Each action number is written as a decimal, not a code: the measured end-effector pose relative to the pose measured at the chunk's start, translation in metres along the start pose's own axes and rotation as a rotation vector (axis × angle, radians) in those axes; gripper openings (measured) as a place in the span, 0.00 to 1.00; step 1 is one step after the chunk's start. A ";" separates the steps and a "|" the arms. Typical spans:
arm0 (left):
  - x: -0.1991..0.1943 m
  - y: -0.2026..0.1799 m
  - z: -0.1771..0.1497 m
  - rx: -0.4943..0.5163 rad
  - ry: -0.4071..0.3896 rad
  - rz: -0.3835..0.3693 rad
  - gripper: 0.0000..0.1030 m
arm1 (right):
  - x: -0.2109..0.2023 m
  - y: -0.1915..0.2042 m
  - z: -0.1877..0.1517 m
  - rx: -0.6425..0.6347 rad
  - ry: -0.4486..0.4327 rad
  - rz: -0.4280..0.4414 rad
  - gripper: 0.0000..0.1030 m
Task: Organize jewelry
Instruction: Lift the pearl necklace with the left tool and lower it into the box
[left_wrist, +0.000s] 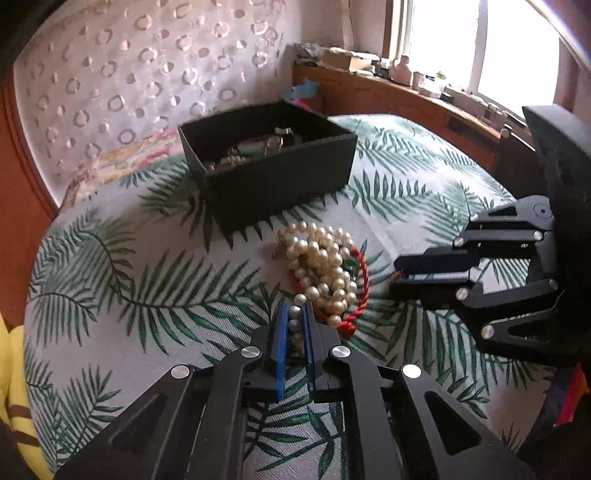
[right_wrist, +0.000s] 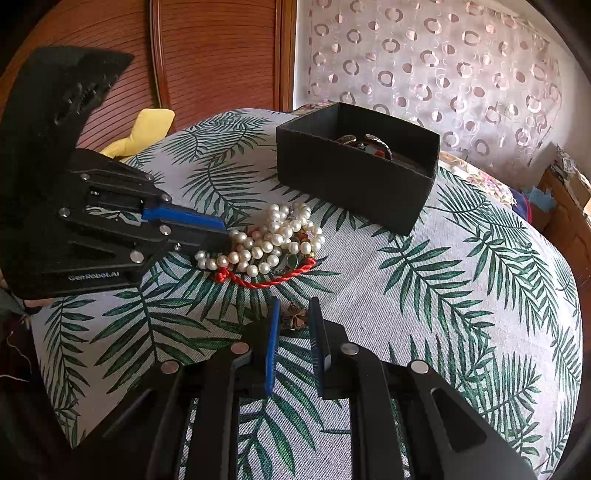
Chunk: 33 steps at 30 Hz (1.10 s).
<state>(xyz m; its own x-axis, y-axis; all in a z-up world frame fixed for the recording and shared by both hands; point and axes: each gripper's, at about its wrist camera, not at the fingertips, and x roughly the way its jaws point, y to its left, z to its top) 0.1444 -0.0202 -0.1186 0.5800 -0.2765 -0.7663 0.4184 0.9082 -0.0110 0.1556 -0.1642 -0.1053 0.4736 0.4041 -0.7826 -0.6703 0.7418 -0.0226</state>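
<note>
Nearest, the left gripper (left_wrist: 295, 314) pinches a few beads at the near end of the pearl necklace (left_wrist: 321, 258), which lies heaped on the bed (left_wrist: 147, 258). A red cord (left_wrist: 364, 280) is tangled through the heap, so lifting may drag it along. The right gripper (right_wrist: 293, 314) is spread around a small brown ornament (right_wrist: 294, 318), possibly a brooch. Beyond stands the black box (left_wrist: 280, 177), already holding jewelry; a trailing strand could snag its rim.
</note>
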 end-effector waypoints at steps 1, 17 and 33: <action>-0.006 0.000 0.003 -0.004 -0.019 0.004 0.07 | 0.000 0.001 0.000 -0.004 0.000 -0.005 0.16; -0.086 0.002 0.081 -0.043 -0.264 0.032 0.07 | -0.056 -0.013 0.022 0.044 -0.140 0.002 0.16; -0.130 0.003 0.147 -0.041 -0.368 0.032 0.07 | -0.084 -0.042 0.049 0.079 -0.216 0.003 0.16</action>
<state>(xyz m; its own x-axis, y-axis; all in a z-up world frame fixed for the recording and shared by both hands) 0.1729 -0.0281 0.0759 0.8080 -0.3356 -0.4843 0.3719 0.9280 -0.0227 0.1718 -0.2036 -0.0078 0.5887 0.5048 -0.6314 -0.6286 0.7769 0.0351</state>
